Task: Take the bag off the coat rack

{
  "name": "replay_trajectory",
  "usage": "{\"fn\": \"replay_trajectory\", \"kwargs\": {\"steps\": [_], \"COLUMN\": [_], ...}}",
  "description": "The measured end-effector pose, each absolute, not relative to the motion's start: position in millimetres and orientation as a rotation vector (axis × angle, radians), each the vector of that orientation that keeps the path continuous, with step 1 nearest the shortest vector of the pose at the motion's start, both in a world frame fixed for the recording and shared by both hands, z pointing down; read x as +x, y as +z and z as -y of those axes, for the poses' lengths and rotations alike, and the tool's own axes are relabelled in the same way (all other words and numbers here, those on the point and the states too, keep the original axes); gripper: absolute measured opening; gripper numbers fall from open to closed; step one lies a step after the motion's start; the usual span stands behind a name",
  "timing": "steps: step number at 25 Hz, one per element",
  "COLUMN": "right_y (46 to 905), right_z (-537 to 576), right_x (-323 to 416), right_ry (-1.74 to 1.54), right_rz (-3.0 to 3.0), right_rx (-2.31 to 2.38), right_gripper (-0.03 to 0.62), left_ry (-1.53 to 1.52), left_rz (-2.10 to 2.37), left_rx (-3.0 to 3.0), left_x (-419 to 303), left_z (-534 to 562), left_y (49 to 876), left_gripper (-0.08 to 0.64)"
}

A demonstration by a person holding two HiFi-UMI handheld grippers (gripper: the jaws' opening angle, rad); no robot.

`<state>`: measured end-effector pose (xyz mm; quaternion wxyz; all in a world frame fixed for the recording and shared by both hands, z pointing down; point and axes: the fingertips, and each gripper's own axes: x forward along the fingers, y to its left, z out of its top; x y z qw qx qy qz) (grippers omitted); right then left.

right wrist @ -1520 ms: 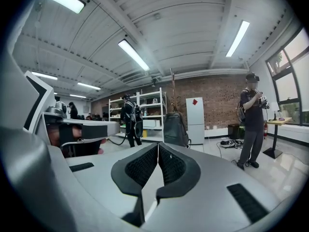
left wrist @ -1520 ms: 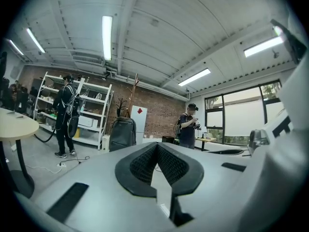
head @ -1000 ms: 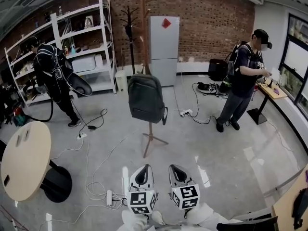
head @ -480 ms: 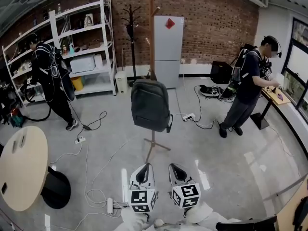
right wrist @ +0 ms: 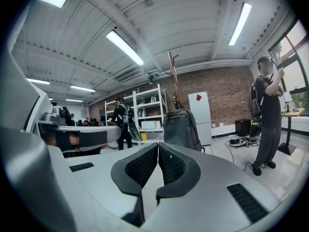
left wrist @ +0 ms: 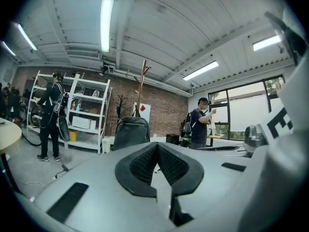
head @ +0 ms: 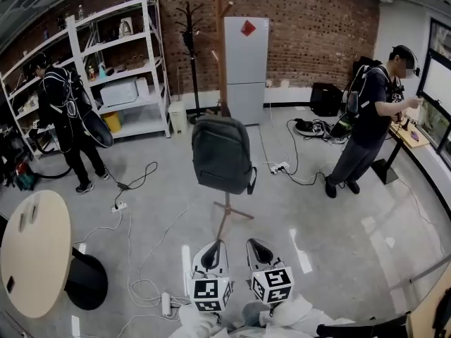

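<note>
A dark grey backpack (head: 222, 153) hangs on a tall wooden coat rack (head: 220, 48) that stands on spread legs in the middle of the floor. My left gripper (head: 211, 248) and right gripper (head: 258, 246) are side by side low in the head view, well short of the rack and pointing at it. Both are shut with nothing between the jaws. The left gripper view shows the backpack (left wrist: 130, 132) beyond the left gripper (left wrist: 157, 146). The right gripper view shows the backpack (right wrist: 181, 127) just past the right gripper (right wrist: 158, 146).
One person (head: 370, 118) stands at the right by a desk, another (head: 63, 111) by the white shelving (head: 120, 69) at the left. A white fridge (head: 246, 69) and a black coat stand (head: 190, 48) are behind the rack. Cables and a power strip (head: 165, 303) lie on the floor beside a round table (head: 35, 252).
Both grippers have come forward toward the rack, and the backpack looks larger and nearer. The person at the left has stepped further left.
</note>
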<state>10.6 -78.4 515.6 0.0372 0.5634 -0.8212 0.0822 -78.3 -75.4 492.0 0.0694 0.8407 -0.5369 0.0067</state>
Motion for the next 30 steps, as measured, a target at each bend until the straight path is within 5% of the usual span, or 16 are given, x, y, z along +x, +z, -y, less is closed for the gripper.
{"fn": "replay_trajectory", "kwargs": {"steps": [30], "right_y": [522], "right_z": [210], "right_x": [39], "right_ry": [0.312], "right_rz": [2.55], "right_rx": [1.727], "right_gripper": [0.014], "left_ry": [0.063], "left_rz": [1.675], "left_rx": [2.491], "left_x": [-61], "left_z": [194], "left_y": [502], "left_gripper": [-0.011]}}
